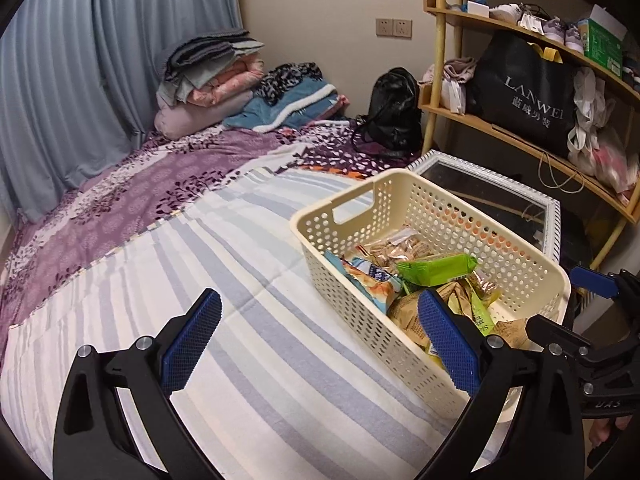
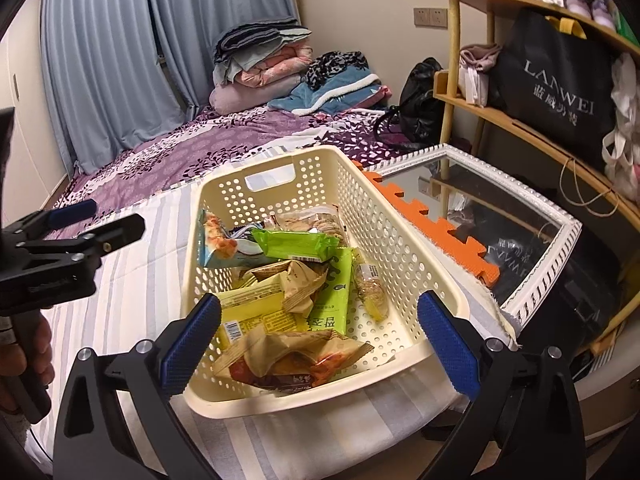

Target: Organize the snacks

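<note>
A: Where are the snacks (image 2: 288,280) to be found, and how is the basket (image 2: 320,160) laid out?

B: The packets are all heaped inside the cream perforated basket, which is set on the striped bed (image 1: 200,240) near its right edge; the long axis of the basket is seen to run from near to far, with a cut-out handle in the far wall; a green wrapper (image 2: 296,245) is lain across the pile, roughly crosswise to that axis.

A: Which hand-held gripper is better placed?

B: The right hand-held gripper (image 2: 319,344) is held directly over the near end of the basket, its jaws spread wide with nothing between the pads; the packets are found straight ahead and below it; the left hand-held gripper (image 1: 319,344) is likewise spread and empty, but it is aimed over bare bedding, with the basket off to its right.

A: So what is the coming move judged to depend on?

B: No loose packet is seen on the bed; any further reach is judged to favour the right side, being nearer; the left would have to be swung rightward first.
</note>
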### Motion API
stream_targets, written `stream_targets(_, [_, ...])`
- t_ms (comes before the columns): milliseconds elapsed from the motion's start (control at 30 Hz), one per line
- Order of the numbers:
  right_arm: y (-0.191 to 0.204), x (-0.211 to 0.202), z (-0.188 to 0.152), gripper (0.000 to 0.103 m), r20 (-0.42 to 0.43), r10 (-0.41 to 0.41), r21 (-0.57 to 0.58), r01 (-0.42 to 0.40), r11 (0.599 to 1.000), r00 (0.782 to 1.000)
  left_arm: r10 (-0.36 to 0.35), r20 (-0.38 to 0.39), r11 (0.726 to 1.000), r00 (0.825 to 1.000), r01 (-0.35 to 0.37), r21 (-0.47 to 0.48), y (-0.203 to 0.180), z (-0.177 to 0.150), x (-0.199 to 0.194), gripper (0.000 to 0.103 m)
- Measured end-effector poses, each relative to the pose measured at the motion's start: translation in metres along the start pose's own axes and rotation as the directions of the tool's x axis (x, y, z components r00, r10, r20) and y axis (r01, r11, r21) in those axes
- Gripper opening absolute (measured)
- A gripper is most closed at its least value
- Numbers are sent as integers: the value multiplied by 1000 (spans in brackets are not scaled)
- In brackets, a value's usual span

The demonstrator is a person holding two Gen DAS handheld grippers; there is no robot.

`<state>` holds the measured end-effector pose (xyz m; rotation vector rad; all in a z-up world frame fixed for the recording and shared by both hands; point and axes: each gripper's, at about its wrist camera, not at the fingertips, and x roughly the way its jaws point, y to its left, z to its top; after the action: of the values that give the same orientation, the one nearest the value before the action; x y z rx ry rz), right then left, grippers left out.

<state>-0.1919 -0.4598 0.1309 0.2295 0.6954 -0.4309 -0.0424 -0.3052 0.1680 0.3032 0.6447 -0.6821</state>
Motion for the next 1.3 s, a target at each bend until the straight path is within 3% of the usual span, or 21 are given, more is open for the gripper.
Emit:
stream_targets(167, [11,-9,2,98,24,-22,-37,23,999,999,60,37,998,998,-61,8,2,-2,-19,100])
stream_targets(533, [27,-29,1,98,73,-69,-93,76,993,995,74,70,997,995,-73,-13,5,-15,-47,100])
stream_targets(667, [30,-37,0,98,85,-79,-99,88,991,993,136,101,990,985,-140,29,-3,-19,-56,100])
stream_targets(900, [34,-49,-2,98,107,-105,-122,118,985,989,76,98,997,992,-78,13,-5,-25,-67,100])
stream_targets(1300, [39,-63,-9,98,133,-167,-145,186,972,977,62,93,998,994,-64,20,-10,-36,-76,100])
